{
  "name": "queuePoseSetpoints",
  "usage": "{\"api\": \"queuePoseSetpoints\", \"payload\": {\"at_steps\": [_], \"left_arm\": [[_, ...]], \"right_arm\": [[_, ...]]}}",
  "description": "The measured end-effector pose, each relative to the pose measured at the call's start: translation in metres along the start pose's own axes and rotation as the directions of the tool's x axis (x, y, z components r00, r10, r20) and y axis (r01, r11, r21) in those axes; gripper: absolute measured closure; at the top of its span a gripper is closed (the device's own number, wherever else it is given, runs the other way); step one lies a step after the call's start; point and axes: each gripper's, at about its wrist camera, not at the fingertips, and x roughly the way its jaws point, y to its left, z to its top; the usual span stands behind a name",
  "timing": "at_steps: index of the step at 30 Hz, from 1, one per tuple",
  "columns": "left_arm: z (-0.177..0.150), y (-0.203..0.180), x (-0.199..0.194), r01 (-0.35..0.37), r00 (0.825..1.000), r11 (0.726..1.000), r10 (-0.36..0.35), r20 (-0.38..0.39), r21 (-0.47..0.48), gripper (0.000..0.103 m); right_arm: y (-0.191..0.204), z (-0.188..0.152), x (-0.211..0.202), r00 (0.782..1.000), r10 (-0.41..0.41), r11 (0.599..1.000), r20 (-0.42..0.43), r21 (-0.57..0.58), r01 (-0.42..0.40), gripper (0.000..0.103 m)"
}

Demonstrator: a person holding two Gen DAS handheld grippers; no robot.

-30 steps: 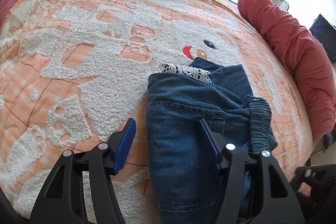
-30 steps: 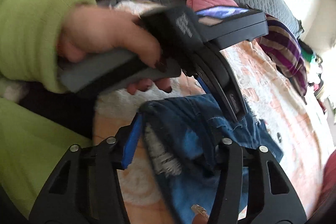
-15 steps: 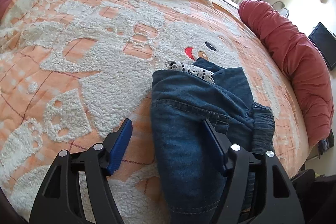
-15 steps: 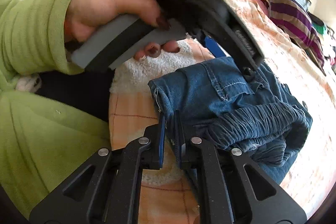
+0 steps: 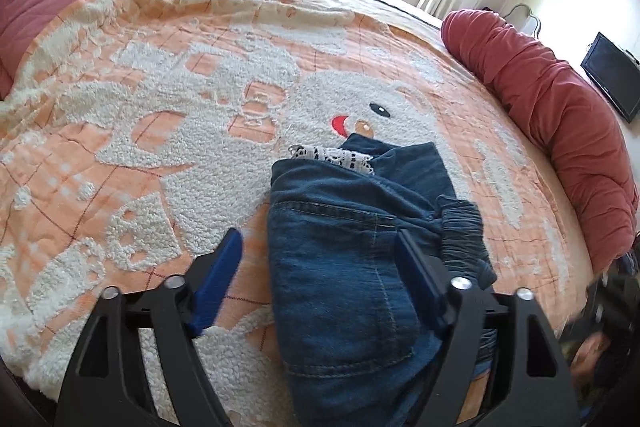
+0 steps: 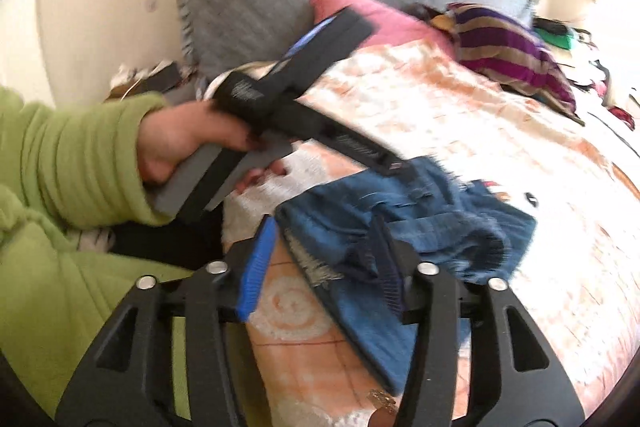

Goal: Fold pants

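Both grippers have just been opening: the left gripper straddles the folded jeans without pinching, and the right gripper gapes beside them. Near the bed's front edge, a snagged finger could undo the fold.

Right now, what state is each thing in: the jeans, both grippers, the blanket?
jeans: folded into a bundle, lying on the blanket
left gripper: open, jaws just widened, straddling the jeans' edge
right gripper: open, jaws just reopened, denim between them
blanket: spread flat over the bed
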Motion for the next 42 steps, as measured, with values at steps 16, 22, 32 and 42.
{"api": "queuePoseSetpoints", "payload": {"at_steps": [16,22,32,42], "left_arm": [[-0.002,-0.011,-0.022,-0.044,0.998,0.998,0.041,0.057,0.047,0.012],[-0.009,-0.002,-0.010,-0.050,0.999,0.998,0.050,0.022,0.023,0.012],[-0.020,0.014,0.023,0.006,0.998,0.998,-0.010,-0.066,-0.063,0.012],[-0.018,0.003,0.044,0.065,0.993,0.996,-0.071,-0.093,-0.065,0.043]], "right_arm": [[-0.091,-0.017,-0.004,0.972,-0.233,0.902,-0.002,0.373,0.217,0.023],[-0.121,-0.036,0.025,0.965,-0.225,0.828,-0.138,0.494,0.264,0.026],[-0.147,-0.065,0.069,0.967,-0.107,0.754,-0.233,0.615,0.231,0.042],[-0.152,-0.064,0.088,0.982,-0.022,0.769,-0.189,0.624,0.138,0.055]]}}
